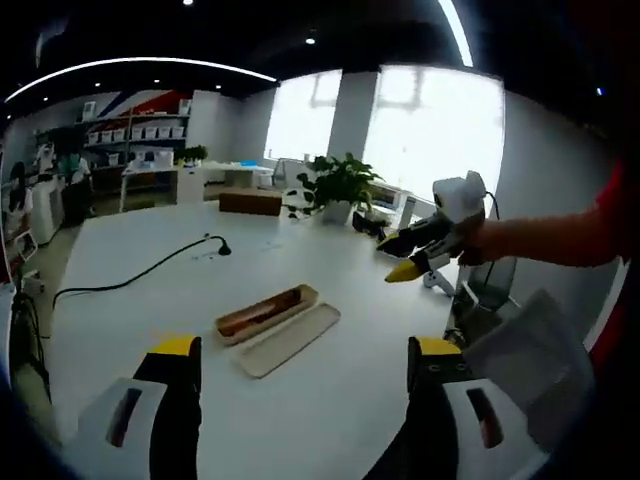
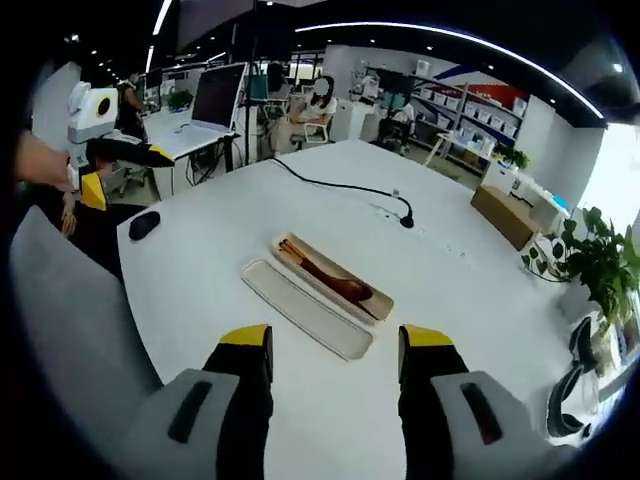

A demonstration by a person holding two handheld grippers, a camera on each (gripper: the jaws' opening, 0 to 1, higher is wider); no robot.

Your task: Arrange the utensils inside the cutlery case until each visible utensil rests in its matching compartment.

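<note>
An open beige cutlery case (image 1: 267, 313) (image 2: 330, 275) lies in the middle of the white table (image 1: 140, 235) (image 2: 220, 200). Dark wooden utensils (image 2: 325, 270) lie lengthwise in it; I cannot tell them apart. Its flat lid (image 1: 288, 340) (image 2: 305, 307) rests alongside, touching or nearly touching it. My left gripper (image 1: 305, 347) hovers short of the case, open and empty. My right gripper (image 2: 335, 337) is open and empty, just short of the lid. Each appears in the other's view, held up off the table: the right gripper (image 1: 398, 258) and the left gripper (image 2: 125, 172).
A black cable with a small microphone (image 1: 150, 265) (image 2: 340, 185) runs across the far table. A black mouse (image 2: 143, 225) sits near one edge. A brown box (image 1: 250, 202) (image 2: 505, 215) and a potted plant (image 1: 340, 185) (image 2: 590, 260) stand beyond. A grey chair (image 1: 520, 350) (image 2: 70, 320) is beside the table.
</note>
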